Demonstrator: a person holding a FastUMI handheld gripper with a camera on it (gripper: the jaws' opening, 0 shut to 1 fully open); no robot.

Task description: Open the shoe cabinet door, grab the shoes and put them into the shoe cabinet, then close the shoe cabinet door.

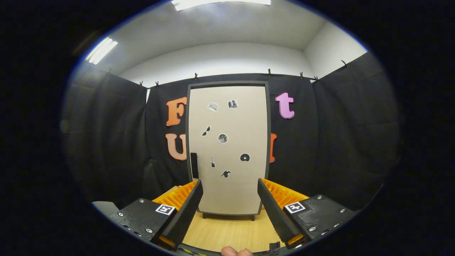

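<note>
Two gripper fingers stick out up close, spread wide apart with nothing held between them. Just past them and between them stands the big shoe cabinet, tall and upright on the wooden table. Its pale door is shut, so what is inside cannot be seen. A dark handle sits on the door's left edge. Small stickers dot the door. Fingertips of a person peek in at the very bottom.
</note>
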